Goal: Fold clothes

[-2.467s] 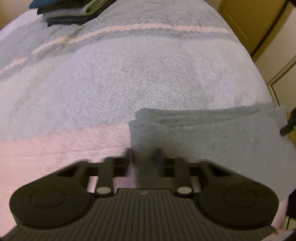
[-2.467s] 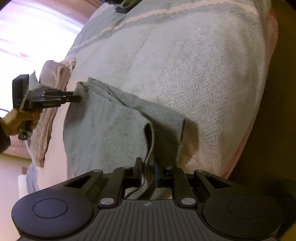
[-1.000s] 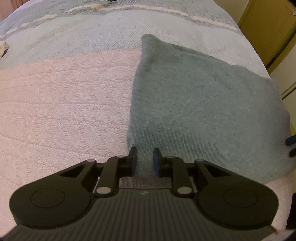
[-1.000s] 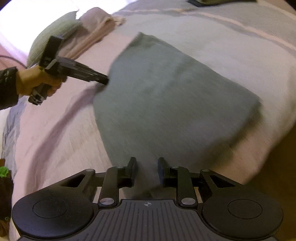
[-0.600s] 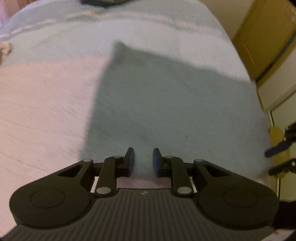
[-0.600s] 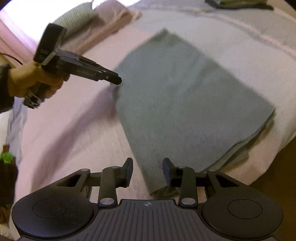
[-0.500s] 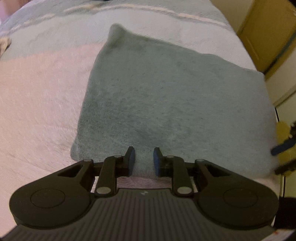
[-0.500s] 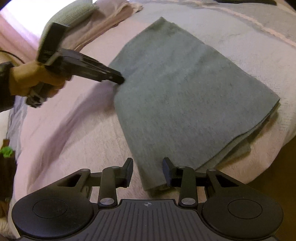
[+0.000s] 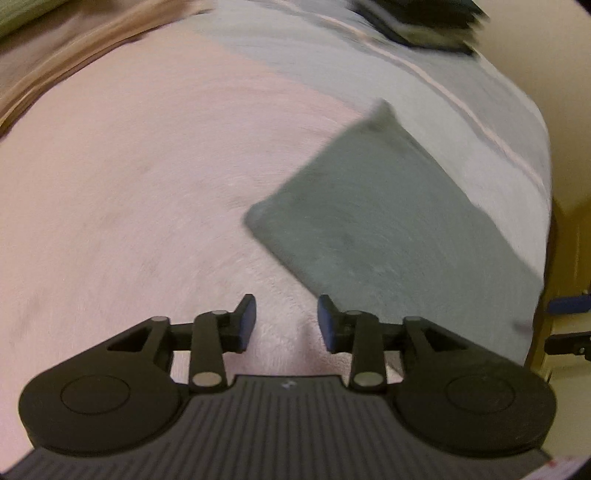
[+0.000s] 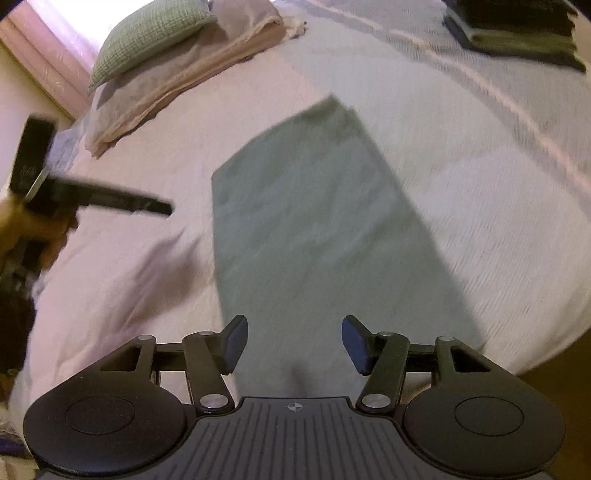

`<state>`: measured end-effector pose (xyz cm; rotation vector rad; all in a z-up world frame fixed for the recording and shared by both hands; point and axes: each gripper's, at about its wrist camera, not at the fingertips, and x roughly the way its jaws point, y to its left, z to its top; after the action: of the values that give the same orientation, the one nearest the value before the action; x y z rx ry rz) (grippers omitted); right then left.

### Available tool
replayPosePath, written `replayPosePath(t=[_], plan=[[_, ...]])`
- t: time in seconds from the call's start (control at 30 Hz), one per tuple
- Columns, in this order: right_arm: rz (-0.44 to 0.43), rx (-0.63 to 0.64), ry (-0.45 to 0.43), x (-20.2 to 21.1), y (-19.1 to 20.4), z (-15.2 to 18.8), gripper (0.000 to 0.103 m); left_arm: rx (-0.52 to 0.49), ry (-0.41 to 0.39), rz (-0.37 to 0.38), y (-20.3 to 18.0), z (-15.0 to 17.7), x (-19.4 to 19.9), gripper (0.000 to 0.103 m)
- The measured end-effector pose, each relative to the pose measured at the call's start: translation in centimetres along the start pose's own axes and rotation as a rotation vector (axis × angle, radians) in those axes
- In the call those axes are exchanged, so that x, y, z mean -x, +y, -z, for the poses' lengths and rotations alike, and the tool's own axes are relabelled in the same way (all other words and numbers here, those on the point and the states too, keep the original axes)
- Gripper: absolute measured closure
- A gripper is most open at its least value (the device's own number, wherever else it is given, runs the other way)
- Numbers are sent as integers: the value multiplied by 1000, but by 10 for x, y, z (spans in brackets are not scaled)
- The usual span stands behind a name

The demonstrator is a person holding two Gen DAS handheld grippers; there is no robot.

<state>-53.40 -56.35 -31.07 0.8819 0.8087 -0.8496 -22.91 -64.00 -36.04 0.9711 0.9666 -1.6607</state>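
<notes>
Now both the left gripper (image 9: pixel 286 319) and right gripper (image 10: pixel 293 343) gape empty; the folded grey garment (image 10: pixel 317 229) lies near the bed's (image 9: pixel 110 192) right edge.

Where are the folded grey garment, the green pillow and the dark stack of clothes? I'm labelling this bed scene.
folded grey garment (image 10: pixel 314 229): right wrist view, middle of its top layer.
green pillow (image 10: pixel 147 40): right wrist view, centre of its face.
dark stack of clothes (image 10: pixel 517 29): right wrist view, top of the pile.
</notes>
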Motion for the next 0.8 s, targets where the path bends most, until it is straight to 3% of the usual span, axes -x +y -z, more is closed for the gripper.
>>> replayPosePath(t=[0.1,0.2,0.43,0.57,0.63,0.8], plan=[[18,24,-17,3,-2,-21,46,110,-39,25,9,6,4,68],[19,45,3,-1,-5,-40,46,150,-51,31,11,12,2,68],[-9,269,140,-26,-20,-56,44,131,-67,42,-18,37,4,64],[-71,282,234,-57,-52,-56,43,196,-79,70,-38,56,-12,62],[-88,297,285,-66,-65,-61,43,264,-62,53,-48,62,-23,62],[-102,368,269,-66,-81,-87,43,339,-50,-11,-62,64,-31,62]])
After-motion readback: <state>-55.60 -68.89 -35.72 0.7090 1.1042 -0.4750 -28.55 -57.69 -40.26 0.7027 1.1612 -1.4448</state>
